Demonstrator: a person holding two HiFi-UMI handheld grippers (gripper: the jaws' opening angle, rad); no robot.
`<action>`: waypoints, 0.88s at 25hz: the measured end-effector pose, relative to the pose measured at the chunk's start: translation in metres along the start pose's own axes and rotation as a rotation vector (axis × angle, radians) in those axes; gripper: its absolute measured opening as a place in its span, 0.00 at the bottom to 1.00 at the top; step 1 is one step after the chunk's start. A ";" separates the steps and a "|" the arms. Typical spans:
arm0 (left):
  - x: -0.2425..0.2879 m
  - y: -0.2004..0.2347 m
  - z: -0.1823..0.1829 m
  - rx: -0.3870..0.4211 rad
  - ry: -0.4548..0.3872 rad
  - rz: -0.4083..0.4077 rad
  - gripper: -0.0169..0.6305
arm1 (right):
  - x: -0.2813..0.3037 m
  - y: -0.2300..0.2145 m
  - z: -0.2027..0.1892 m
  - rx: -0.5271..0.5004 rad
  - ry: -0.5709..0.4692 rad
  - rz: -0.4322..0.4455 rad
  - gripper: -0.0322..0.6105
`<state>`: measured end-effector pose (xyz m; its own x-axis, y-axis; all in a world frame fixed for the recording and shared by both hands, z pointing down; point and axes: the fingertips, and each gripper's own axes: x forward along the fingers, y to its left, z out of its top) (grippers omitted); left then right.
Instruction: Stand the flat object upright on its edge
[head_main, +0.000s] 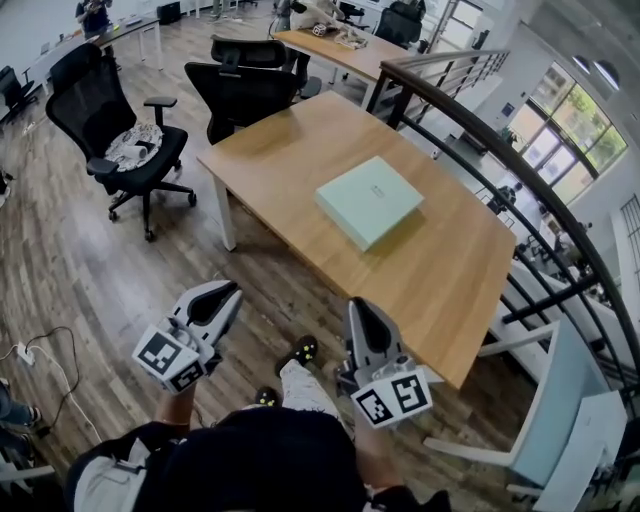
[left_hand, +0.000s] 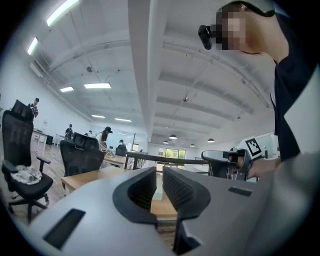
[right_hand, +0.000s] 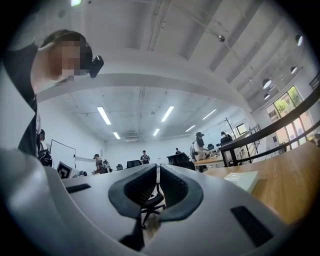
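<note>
The flat object is a pale green box (head_main: 368, 200) lying flat near the middle of a wooden table (head_main: 300, 150). Both grippers are held close to my body, short of the table's near edge and well away from the box. My left gripper (head_main: 222, 293) is shut with nothing between its jaws. My right gripper (head_main: 358, 306) is also shut and empty. In the left gripper view the shut left gripper (left_hand: 160, 172) points toward the table (left_hand: 95, 176). In the right gripper view the box (right_hand: 242, 180) lies on the table to the right of the shut right gripper (right_hand: 157, 170).
Two black office chairs (head_main: 120, 125) (head_main: 245, 85) stand left of and behind the table. A dark stair railing (head_main: 520, 170) runs along the table's right side. A further desk (head_main: 340, 45) stands behind. A cable (head_main: 50, 360) lies on the wooden floor at left. People stand far off.
</note>
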<state>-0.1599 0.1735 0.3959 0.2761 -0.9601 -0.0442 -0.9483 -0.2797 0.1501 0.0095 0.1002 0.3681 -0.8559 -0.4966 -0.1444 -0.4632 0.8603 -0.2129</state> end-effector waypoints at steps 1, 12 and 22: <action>-0.001 0.004 -0.001 0.013 0.011 0.017 0.10 | 0.006 -0.001 -0.001 0.003 -0.002 0.010 0.10; 0.020 0.043 0.000 0.017 0.038 0.079 0.10 | 0.061 -0.028 -0.011 0.050 -0.018 0.064 0.10; 0.107 0.080 0.016 0.078 0.068 0.050 0.10 | 0.119 -0.098 0.006 0.041 -0.047 0.039 0.10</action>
<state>-0.2080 0.0481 0.3878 0.2355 -0.9714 0.0290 -0.9697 -0.2329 0.0731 -0.0452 -0.0441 0.3657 -0.8607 -0.4688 -0.1987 -0.4193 0.8739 -0.2458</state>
